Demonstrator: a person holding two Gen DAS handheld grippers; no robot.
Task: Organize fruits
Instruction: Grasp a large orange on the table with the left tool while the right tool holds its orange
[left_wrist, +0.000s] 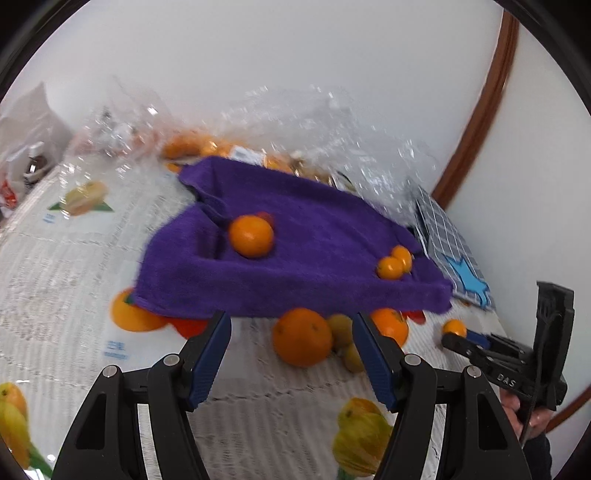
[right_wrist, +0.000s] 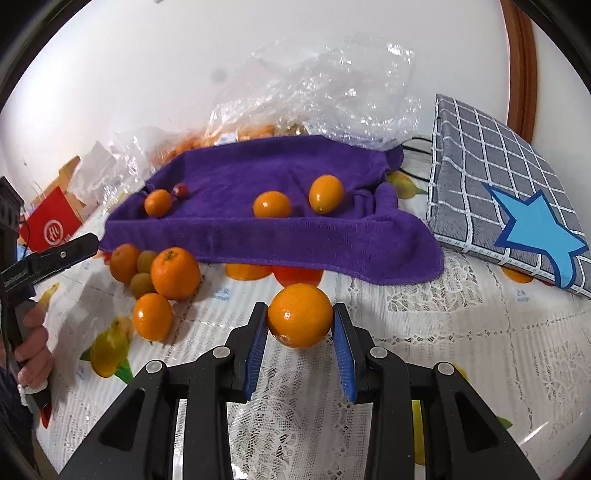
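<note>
A purple towel (right_wrist: 280, 192) lies over a raised tray and holds several oranges (right_wrist: 272, 204) and a small red fruit (right_wrist: 181, 190). My right gripper (right_wrist: 300, 315) is shut on an orange (right_wrist: 300, 314) just in front of the towel's edge. It also shows in the left wrist view (left_wrist: 454, 332) by a small orange (left_wrist: 454, 328). My left gripper (left_wrist: 291, 325) is open and empty, close to a pile of oranges (left_wrist: 302, 336) and small green fruits (left_wrist: 341, 326) before the towel (left_wrist: 295, 243). The same pile (right_wrist: 173, 273) shows in the right wrist view, with the left gripper (right_wrist: 86, 247) beside it.
A grey checked box with a blue star (right_wrist: 509, 199) stands right of the towel. Crumpled clear plastic bags (right_wrist: 325, 92) with more oranges lie behind it. A red paper bag (right_wrist: 51, 221) is at the far left. The lace tablecloth (right_wrist: 443, 332) has printed fruit.
</note>
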